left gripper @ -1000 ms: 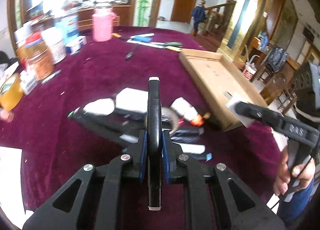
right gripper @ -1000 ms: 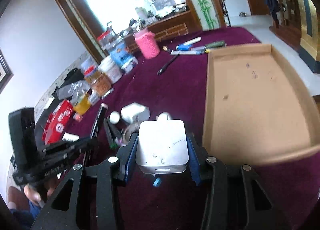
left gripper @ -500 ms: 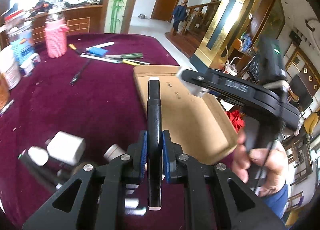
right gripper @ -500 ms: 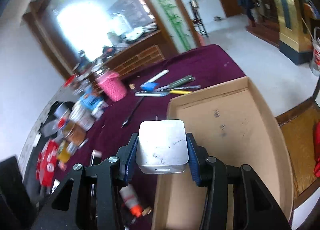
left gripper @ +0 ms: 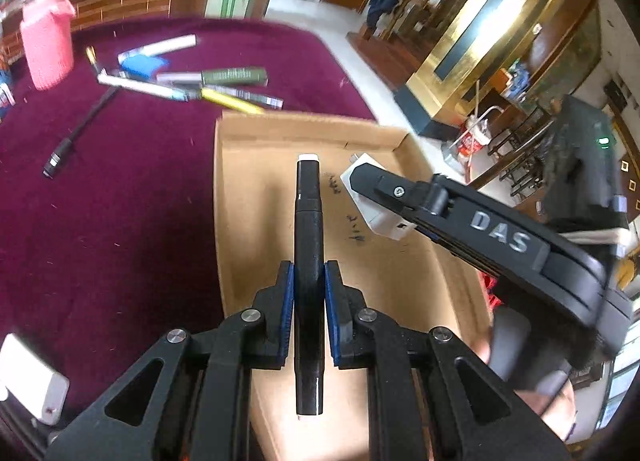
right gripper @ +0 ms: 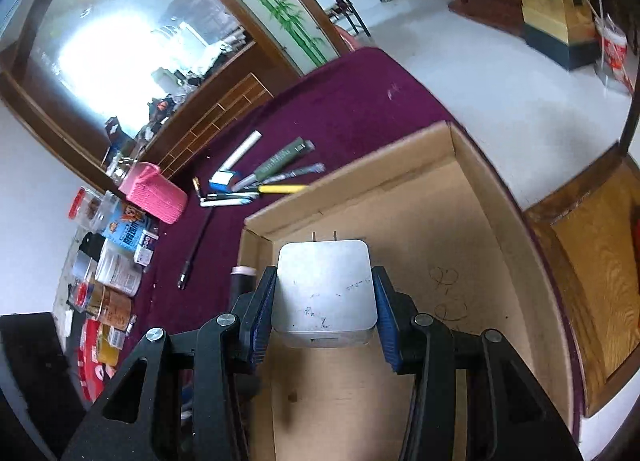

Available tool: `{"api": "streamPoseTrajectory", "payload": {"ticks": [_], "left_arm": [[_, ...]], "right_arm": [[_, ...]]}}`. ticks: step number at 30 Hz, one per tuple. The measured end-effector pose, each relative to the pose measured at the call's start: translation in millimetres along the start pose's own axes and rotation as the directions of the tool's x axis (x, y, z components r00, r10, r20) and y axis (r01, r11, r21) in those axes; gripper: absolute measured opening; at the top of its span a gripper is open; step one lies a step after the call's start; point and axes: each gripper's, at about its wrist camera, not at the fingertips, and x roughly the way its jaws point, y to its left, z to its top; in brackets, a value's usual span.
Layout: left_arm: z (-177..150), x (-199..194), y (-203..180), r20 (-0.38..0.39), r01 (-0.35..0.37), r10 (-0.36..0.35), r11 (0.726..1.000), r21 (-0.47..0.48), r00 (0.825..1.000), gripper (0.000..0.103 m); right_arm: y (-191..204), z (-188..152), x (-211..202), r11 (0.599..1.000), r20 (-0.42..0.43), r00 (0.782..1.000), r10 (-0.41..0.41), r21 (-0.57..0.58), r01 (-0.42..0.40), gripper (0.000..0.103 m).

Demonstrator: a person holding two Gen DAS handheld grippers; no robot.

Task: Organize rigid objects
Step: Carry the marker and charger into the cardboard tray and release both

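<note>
left gripper (left gripper: 308, 281): clamped tight on a black marker (left gripper: 308, 245), held over the cardboard box (left gripper: 256, 197), near its left wall
right gripper (right gripper: 324, 301): closed on a white charger (right gripper: 326, 293), prongs pointed ahead, held above the box floor
box room: bare cardboard seen ahead of and right of both jaws, low walls all round
surface: maroon cloth (left gripper: 120, 189), pens (left gripper: 224, 79) scattered beyond the box's far edge
room: pale floor past the table edge

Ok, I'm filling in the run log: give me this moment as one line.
left gripper: shut on black marker | right gripper: shut on white charger | both over cardboard box | nothing released yet
</note>
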Motion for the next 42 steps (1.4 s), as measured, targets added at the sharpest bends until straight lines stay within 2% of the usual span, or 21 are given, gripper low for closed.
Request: {"api": "streamPoseTrajectory", "payload": {"ticks": [7,10,15,22,33,39,42], "left_arm": [[-12,21,6,-0.042,-0.061,0.06,0.998,-0.023,0.997,0.012],[-16,17,3,-0.027,-0.066,0.066,0.998,-0.009,0.997,0.012],[-22,13,-2,0.007,-0.088,0.088,0.996,0.026,0.996,0.012],[-18,17,0,0.017,-0.074,0.074,0.997,0.023,0.997,0.012],[-16,15,5,-0.011,-0.048,0.048,0.999,-0.018,0.999,0.013],[-19,0,6,-0.006,-0.033,0.033,0.999,-0.037,0.999,0.021],[-25,-14,4,0.012,-0.032,0.033,0.999,-0.041,0.999,0.032]], "right_arm": [[0,-3,12,0.998,-0.029,0.998,-0.05,-0.034,0.049,0.04],[1,-4,16,0.994,-0.03,0.996,-0.089,-0.061,0.087,0.04],[1,-7,25,0.993,-0.056,0.993,-0.1,-0.077,0.095,0.04],[2,-10,28,0.993,-0.068,0.993,-0.092,-0.086,0.086,0.04],[4,-10,24,0.996,-0.084,0.994,-0.066,-0.072,0.06,0.043],[9,-7,7,0.997,-0.026,0.999,-0.038,-0.074,0.036,0.043],[8,-6,3,0.998,-0.009,1.0,-0.028,-0.065,0.027,0.043]]}}
